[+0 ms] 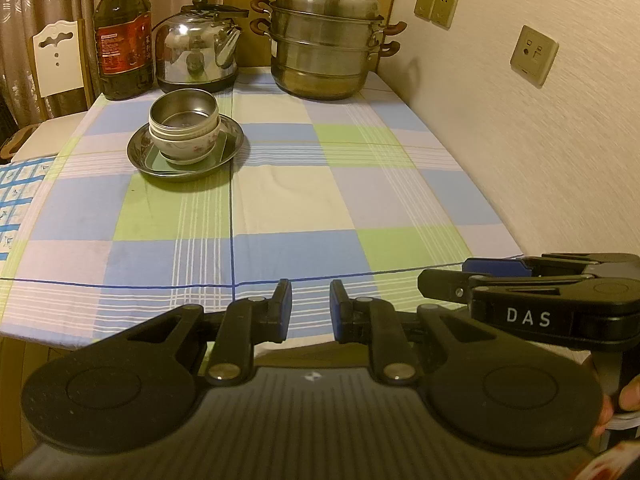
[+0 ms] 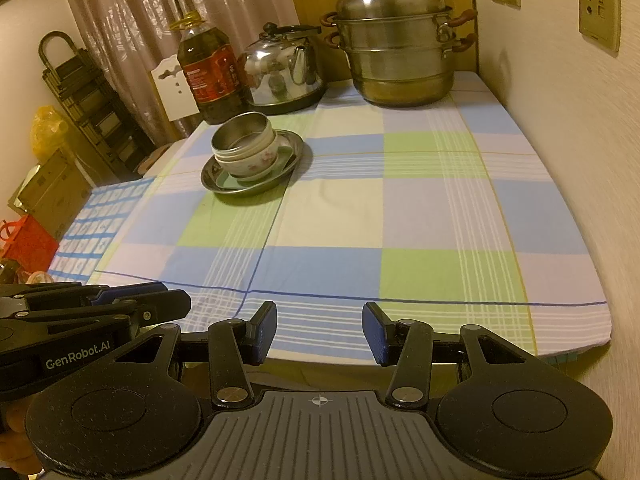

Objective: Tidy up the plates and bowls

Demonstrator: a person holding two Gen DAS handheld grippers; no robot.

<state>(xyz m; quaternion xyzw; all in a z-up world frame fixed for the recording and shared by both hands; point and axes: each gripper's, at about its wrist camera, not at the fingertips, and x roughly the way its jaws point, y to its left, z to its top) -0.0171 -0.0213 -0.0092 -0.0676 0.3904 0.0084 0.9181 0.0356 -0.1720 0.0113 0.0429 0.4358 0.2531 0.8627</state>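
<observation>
Steel everywhere on this table. Going left to right along the back, we had a big oil bottle [image 1: 123,40], a shiny kettle [image 1: 198,50] just beside it, then a two-tier steamer pot [image 1: 326,40] in the far corner by the wall. In front of the bottle and kettle sat our stack: a metal plate [image 1: 185,148] on the checked tablecloth [image 1: 320,200], a pale green dish on it, then a floral bowl [image 1: 188,142] with a white bowl and a steel bowl [image 1: 184,112] nested inside.

Both tongs hovered over the near edge of the table, well apart from the stack. Our left gripper [image 1: 310,309] had its blue pads only a narrow gap apart, nothing between them. Our right gripper [image 2: 319,330] stood wider, also holding nothing. Each showed up in the other's camera.
</observation>
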